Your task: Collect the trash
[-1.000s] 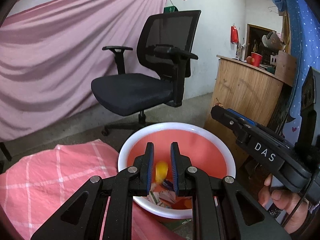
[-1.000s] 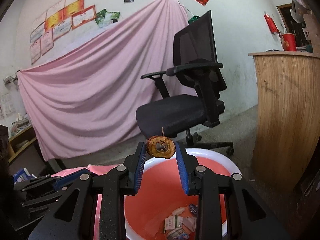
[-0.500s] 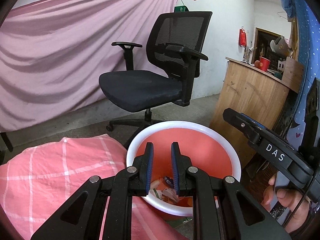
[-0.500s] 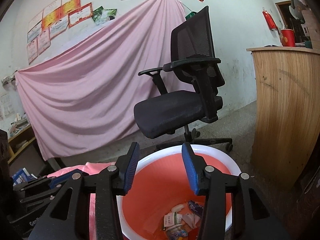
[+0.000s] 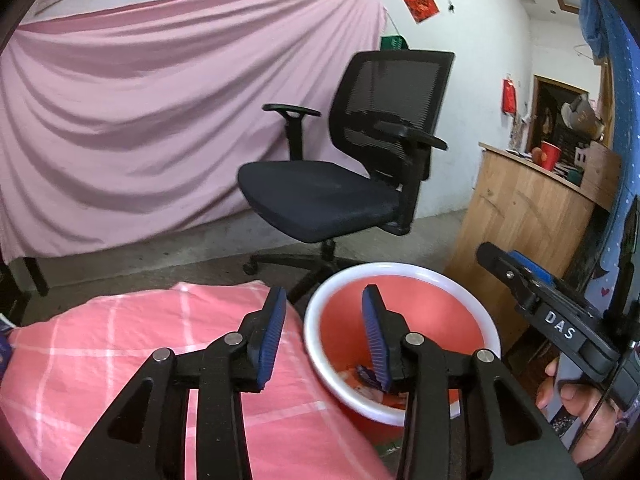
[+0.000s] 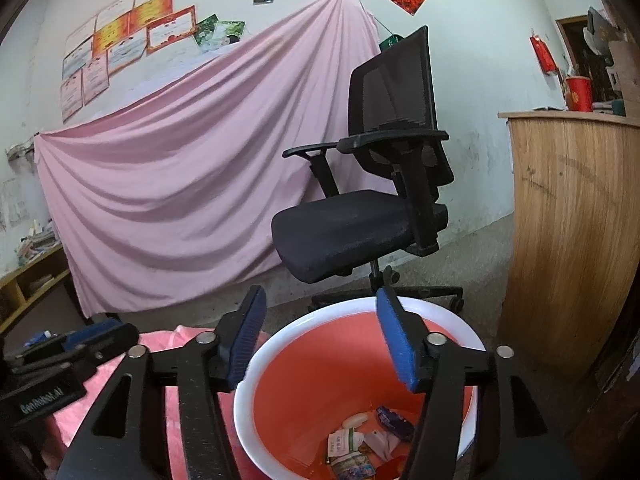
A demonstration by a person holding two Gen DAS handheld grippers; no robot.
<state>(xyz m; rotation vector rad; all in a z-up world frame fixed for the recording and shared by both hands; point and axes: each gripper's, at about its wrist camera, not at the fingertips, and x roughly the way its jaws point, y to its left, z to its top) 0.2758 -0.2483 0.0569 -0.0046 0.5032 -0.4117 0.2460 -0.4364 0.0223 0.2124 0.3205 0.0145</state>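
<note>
Red plastic bin with white rim [image 6: 280,344] sits beneath both opening, empty claws, left [image 5: 324,334] and right [image 6: 320,340]; bumping its rim could tip out wrappers [image 6: 360,446].

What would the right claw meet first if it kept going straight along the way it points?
Probably the inner far wall of the red bin: the right claw, opening and empty, points slightly down over the bin's white rim. Depth is unclear; it might clear the rim toward the chair.
</note>
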